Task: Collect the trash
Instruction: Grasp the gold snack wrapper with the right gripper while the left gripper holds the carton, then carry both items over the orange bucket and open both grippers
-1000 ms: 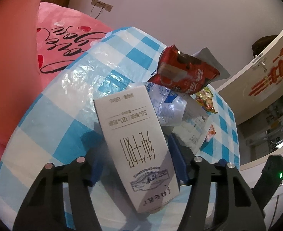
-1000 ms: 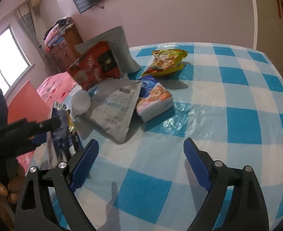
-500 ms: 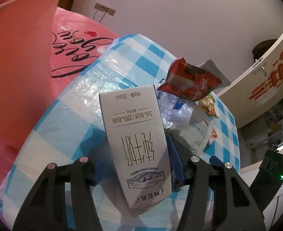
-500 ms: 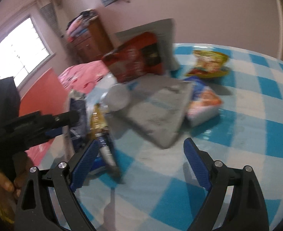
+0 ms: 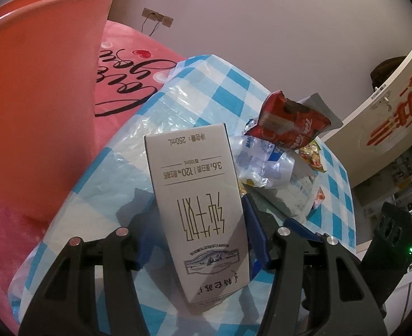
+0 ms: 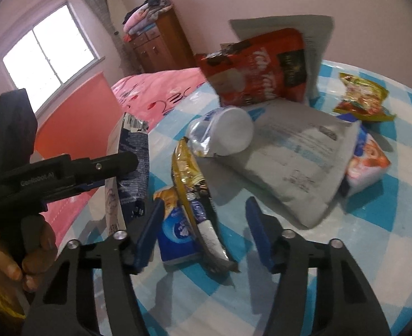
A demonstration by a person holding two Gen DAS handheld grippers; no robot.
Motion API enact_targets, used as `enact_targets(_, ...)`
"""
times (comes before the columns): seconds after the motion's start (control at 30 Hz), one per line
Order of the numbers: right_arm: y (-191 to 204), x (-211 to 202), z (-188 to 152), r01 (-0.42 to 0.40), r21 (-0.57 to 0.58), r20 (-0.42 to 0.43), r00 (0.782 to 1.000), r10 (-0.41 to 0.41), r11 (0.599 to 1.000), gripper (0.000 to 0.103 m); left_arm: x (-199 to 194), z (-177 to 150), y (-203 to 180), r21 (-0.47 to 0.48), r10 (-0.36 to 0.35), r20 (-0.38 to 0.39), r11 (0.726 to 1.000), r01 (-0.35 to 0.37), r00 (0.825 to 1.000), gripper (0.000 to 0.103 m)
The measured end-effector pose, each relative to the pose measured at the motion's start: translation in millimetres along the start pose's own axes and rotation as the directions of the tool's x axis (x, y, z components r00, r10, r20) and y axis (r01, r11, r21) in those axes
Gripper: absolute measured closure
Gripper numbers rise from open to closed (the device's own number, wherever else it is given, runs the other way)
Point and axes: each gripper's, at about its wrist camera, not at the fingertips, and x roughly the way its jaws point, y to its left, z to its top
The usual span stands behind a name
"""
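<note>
My left gripper [image 5: 197, 235] is shut on a white milk carton [image 5: 197, 204] and holds it above the blue-checked table [image 5: 214, 89]. The carton [image 6: 127, 165] and the left gripper [image 6: 93, 168] also show in the right wrist view at the left. My right gripper [image 6: 203, 232] is open, its fingers either side of a blue tissue pack [image 6: 177, 232] and a gold-black wrapper [image 6: 197, 190] lying on the table. Behind them lie a crushed clear bottle [image 6: 222, 131], a grey mailer bag [image 6: 298, 154] and a red snack bag [image 6: 259, 67].
A coral-red bin [image 5: 37, 84] stands at the left beside a pink bed [image 5: 127, 78]. A yellow snack packet [image 6: 360, 98] and a white-orange tissue pack [image 6: 368, 165] lie at the right. A window and wooden dresser [image 6: 155, 44] are beyond.
The left gripper has carried the carton left toward the bin, which fills more of its view. The right gripper has swung left and closer, its jaws now around the tissue pack and wrapper.
</note>
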Motion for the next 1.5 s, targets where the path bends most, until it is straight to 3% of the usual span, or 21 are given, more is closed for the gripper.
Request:
enact_targets(0.23, 3, 16, 3, 0.006, -0.014, -0.031, 0.999, -0.006, 1.0, 0.065, 0, -2, 0, 0.007, -0.004, -0.007, 1.0, 0.004, 1.0, 0.045)
enact_targets(0.63, 10, 9, -6, 0.034, 0.0, -0.011, 0.999, -0.034, 0.999, 0.076, -2, -5, -1, 0.021, -0.001, -0.018, 1.0, 0.001, 1.0, 0.045)
enact_targets(1.5, 3, -70, -37, 0.082, 0.108, 0.083, 0.992, -0.091, 0.991, 0.078, -25, -25, -24, 0.114, -0.04, -0.017, 0.993, 0.042, 0.999, 0.045)
